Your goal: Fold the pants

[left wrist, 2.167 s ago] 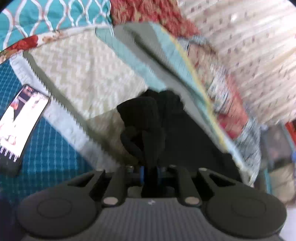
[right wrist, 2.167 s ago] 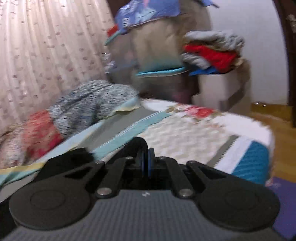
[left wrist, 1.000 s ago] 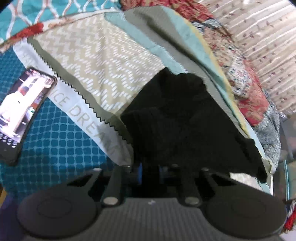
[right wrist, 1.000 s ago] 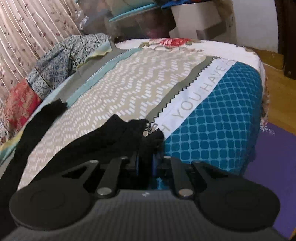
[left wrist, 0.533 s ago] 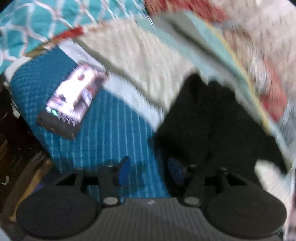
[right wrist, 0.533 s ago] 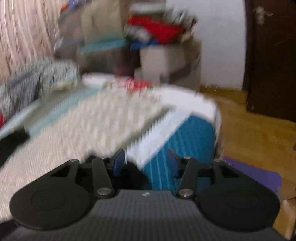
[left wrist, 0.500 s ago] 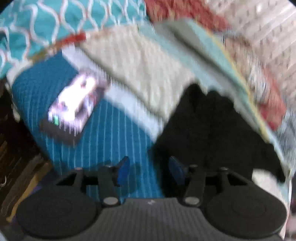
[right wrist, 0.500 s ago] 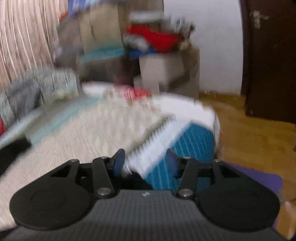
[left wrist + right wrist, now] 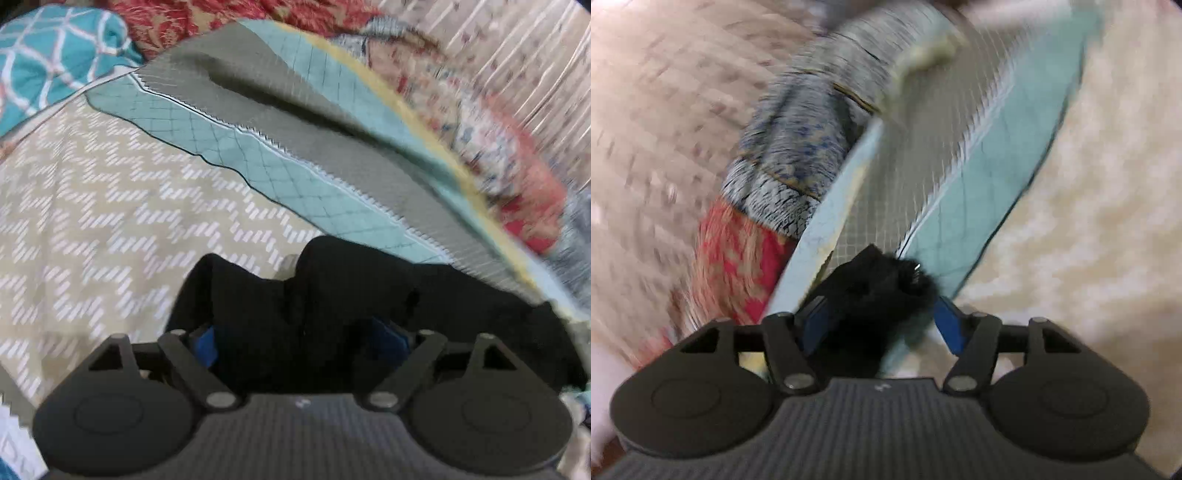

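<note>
The black pants [image 9: 332, 295] lie on the patterned bedspread [image 9: 110, 221]. In the left wrist view my left gripper [image 9: 303, 339] is open, its blue pads wide apart over a bunched black edge of the pants. In the right wrist view my right gripper [image 9: 879, 317] is open too, and a black end of the pants [image 9: 875, 277] lies between its blue pads [image 9: 947, 325]. That end rests on the grey and teal stripes of the bedspread [image 9: 979, 166]. The rest of the pants is hidden below both grippers.
A teal patterned pillow [image 9: 48, 70] lies at the far left. A red floral cloth [image 9: 517, 206] and a blue-grey cloth [image 9: 798, 147] lie along the bed's far edge by the curtain [image 9: 646, 110].
Both grippers, open half a second ago near the blue front part of the bed, have moved across to the far side. They now stand over the black pants' ends.
</note>
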{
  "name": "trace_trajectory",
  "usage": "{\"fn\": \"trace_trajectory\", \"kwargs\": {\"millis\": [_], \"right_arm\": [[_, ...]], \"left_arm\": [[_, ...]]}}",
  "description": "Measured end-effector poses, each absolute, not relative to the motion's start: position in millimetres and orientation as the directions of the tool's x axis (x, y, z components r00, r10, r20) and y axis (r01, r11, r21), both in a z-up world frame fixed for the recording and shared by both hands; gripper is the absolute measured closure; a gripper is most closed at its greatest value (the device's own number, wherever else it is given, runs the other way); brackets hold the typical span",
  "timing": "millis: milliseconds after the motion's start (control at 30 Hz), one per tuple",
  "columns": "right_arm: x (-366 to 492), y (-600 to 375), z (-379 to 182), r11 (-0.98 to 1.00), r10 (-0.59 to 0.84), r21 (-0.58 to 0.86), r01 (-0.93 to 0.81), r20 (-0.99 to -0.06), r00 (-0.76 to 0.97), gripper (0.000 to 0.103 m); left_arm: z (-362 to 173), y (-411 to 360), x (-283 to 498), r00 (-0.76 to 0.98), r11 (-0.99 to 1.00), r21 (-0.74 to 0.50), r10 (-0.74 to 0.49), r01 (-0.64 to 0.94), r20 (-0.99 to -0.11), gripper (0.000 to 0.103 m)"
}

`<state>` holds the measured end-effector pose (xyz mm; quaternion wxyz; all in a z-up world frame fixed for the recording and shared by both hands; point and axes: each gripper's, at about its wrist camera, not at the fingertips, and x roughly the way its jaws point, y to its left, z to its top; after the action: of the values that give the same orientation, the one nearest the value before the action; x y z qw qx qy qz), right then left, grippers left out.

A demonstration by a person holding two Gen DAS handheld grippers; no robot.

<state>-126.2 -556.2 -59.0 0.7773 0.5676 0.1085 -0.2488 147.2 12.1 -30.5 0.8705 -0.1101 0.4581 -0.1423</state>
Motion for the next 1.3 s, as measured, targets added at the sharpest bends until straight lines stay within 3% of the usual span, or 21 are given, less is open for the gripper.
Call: {"fn": "trace_trajectory", "kwargs": {"millis": [33, 67, 100, 200, 267, 333, 400, 500, 600, 700, 800, 867, 900, 933, 967, 1000, 1100, 1300], "right_arm": [[-126.4, -552.6, -62.5, 0.172, -0.265, 0.854, 0.491, -0.440, 0.858, 0.041], [-121.8, -553.8, -65.6, 0.136, -0.263, 0.873, 0.469, -0.425, 0.866, 0.076], [-118.6, -557.3, -63.3, 0.142, -0.262, 0.865, 0.481, -0.435, 0.861, 0.090], [-129.2, -562.9, -37.2, 0.318, -0.329, 0.723, 0.613, -0.522, 0.787, 0.091], [-150.4, -566.3, -16.5, 0.404, -0.470, 0.571, 0.715, -0.541, 0.697, 0.090], [-166.8, -575.9, -9.6, 0.424, -0.522, 0.473, 0.772, -0.569, 0.636, 0.081], [-176.4, -578.0, -4.0, 0.399, -0.573, 0.360, 0.843, -0.620, 0.536, 0.040], [-191.3, -567.2, 16.7, 0.391, -0.685, 0.236, 0.889, -0.570, 0.453, 0.041], [-174.0, -554.1, 33.4, 0.534, -0.606, 0.290, 0.794, -0.523, 0.599, 0.042], [-123.8, -542.5, 29.1, 0.639, -0.488, 0.275, 0.718, -0.577, 0.655, 0.041], [-79.1, -540.6, 11.0, 0.600, -0.432, 0.292, 0.745, -0.666, 0.608, 0.041], [-53.4, -544.3, -7.3, 0.529, -0.412, 0.310, 0.790, -0.720, 0.558, 0.041], [-45.6, -546.2, -16.1, 0.491, -0.416, 0.320, 0.810, -0.731, 0.541, 0.046], [-38.0, -551.8, -24.4, 0.466, -0.415, 0.326, 0.823, -0.740, 0.529, 0.055], [-35.6, -552.7, -31.1, 0.457, -0.431, 0.303, 0.836, -0.747, 0.506, 0.088], [-35.0, -555.3, -35.3, 0.467, -0.453, 0.269, 0.842, -0.745, 0.490, 0.096], [-48.7, -558.1, -27.6, 0.449, -0.442, 0.346, 0.824, -0.715, 0.541, 0.097], [-117.7, -548.7, 15.4, 0.446, -0.432, 0.542, 0.712, -0.567, 0.701, 0.098]], "left_arm": [[-36.7, 6.3, 149.9, 0.538, 0.942, -0.301, -0.332, 0.148, -0.774, 0.042], [-40.3, 0.5, 150.8, 0.536, 0.946, -0.285, -0.322, 0.154, -0.780, 0.056], [-43.7, -2.8, 152.9, 0.523, 0.949, -0.265, -0.317, 0.173, -0.792, 0.069], [-40.7, -1.1, 151.4, 0.516, 0.948, -0.241, -0.316, 0.209, -0.796, 0.081], [-33.6, 0.1, 148.2, 0.521, 0.946, -0.221, -0.316, 0.236, -0.793, 0.081], [-25.0, 1.2, 145.0, 0.537, 0.943, -0.197, -0.315, 0.266, -0.782, 0.066], [-12.4, 1.9, 140.1, 0.585, 0.947, -0.153, -0.297, 0.283, -0.755, 0.054], [8.6, -1.0, 136.4, 0.664, 0.938, -0.068, -0.291, 0.341, -0.689, 0.042], [15.5, -24.0, 139.0, 0.710, 0.898, 0.087, -0.278, 0.431, -0.647, 0.021], [7.1, -50.5, 150.4, 0.666, 0.813, 0.161, -0.325, 0.560, -0.672, 0.017], [-13.3, -70.5, 165.5, 0.646, 0.779, 0.219, -0.289, 0.588, -0.706, 0.018], [-27.1, -77.1, 174.9, 0.620, 0.779, 0.203, -0.282, 0.594, -0.732, 0.050], [-34.7, -81.0, 180.0, 0.582, 0.770, 0.179, -0.286, 0.612, -0.761, 0.080], [-39.1, -83.1, 182.6, 0.567, 0.770, 0.158, -0.298, 0.618, -0.768, 0.089], [-39.1, -86.6, 179.2, 0.587, 0.779, 0.169, -0.291, 0.604, -0.756, 0.091], [-36.4, -88.9, 175.6, 0.602, 0.776, 0.187, -0.288, 0.602, -0.745, 0.094], [-18.0, -78.9, 159.4, 0.635, 0.788, 0.174, -0.320, 0.590, -0.703, 0.095], [37.1, -36.4, 100.1, 0.697, 0.819, 0.059, -0.445, 0.570, -0.563, 0.095]]}}
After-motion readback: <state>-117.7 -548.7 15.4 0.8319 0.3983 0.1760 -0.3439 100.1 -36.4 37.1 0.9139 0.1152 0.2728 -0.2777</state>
